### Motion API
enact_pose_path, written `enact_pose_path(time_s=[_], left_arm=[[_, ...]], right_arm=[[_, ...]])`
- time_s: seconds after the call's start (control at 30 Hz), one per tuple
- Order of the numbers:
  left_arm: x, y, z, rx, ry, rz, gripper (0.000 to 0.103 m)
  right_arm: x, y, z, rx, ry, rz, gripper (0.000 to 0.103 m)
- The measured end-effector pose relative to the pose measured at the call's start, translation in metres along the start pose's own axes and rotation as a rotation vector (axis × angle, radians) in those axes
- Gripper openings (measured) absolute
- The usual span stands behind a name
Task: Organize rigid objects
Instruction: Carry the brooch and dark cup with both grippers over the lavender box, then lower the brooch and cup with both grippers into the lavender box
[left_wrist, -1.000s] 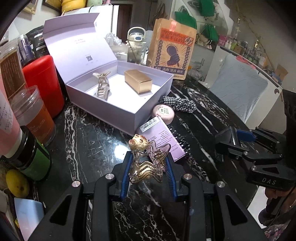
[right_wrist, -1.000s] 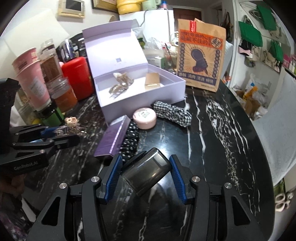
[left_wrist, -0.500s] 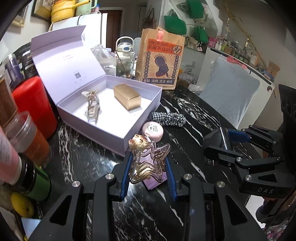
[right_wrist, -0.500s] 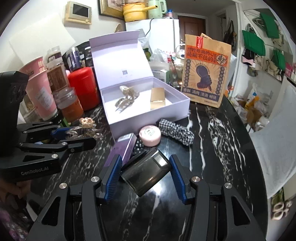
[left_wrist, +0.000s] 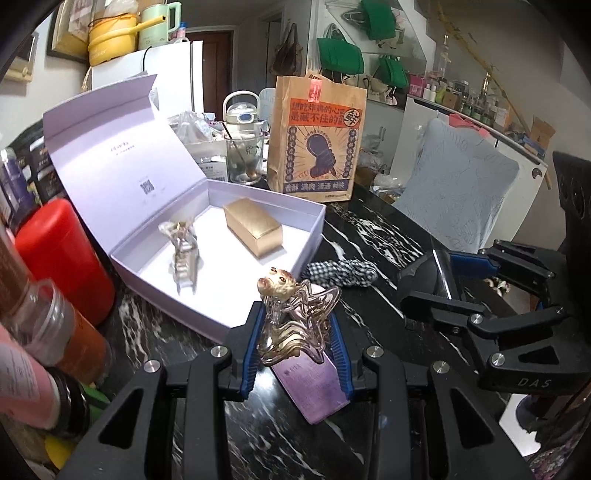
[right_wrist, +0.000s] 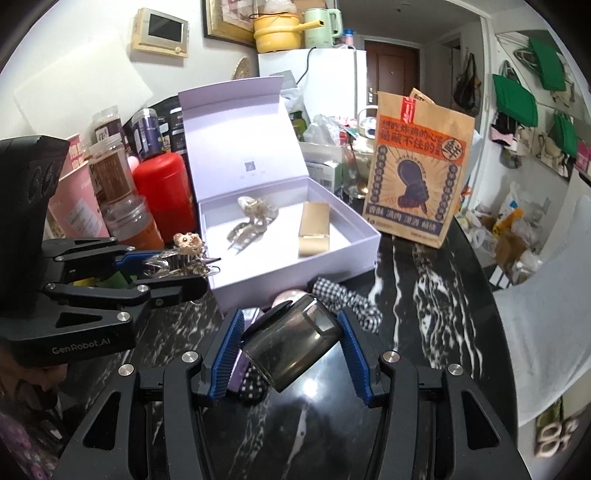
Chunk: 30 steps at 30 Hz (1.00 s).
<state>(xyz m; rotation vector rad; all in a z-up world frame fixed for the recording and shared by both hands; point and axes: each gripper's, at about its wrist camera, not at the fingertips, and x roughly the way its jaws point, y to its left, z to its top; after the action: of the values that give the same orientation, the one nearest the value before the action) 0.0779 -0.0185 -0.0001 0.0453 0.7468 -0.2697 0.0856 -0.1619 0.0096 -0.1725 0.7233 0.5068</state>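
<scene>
My left gripper (left_wrist: 295, 332) is shut on a clear-and-gold hair claw with a small bear head (left_wrist: 291, 321), held above the table just in front of the open lavender gift box (left_wrist: 177, 299). The box holds another hair claw (left_wrist: 183, 254) and a gold bar-shaped box (left_wrist: 253, 230). My right gripper (right_wrist: 291, 347) is shut on a dark smoky translucent case (right_wrist: 291, 345), held above the table before the box (right_wrist: 295, 273). The left gripper and its claw show in the right wrist view (right_wrist: 181, 258).
A checked scrunchie (left_wrist: 343, 273), a pink round tin (right_wrist: 291, 295) and a purple flat packet (left_wrist: 314, 384) lie on the black marble table (right_wrist: 424, 295). A brown paper bag (left_wrist: 317, 140) stands behind the box. A red canister (left_wrist: 62, 258) and jars crowd the left.
Both grippers have risen and moved toward the box with their objects still held. The box now looks nearer and lower in both views.
</scene>
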Motion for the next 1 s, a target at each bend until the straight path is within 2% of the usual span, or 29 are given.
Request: enact_pose_path(time_s=[0.3, 1.0], left_arm=[[0.013, 0.016, 0.024, 0.005, -0.023, 0.035, 0.034], [0.048, 0.067, 0.071, -0.077, -0.063, 0.085, 0.034]], right_arm=[[0.016, -0.007, 0.024, 0.002, -0.018, 0.020, 0.052], [0.062, -0.027, 0.090, -0.011, -0.059, 0.056, 0.052]])
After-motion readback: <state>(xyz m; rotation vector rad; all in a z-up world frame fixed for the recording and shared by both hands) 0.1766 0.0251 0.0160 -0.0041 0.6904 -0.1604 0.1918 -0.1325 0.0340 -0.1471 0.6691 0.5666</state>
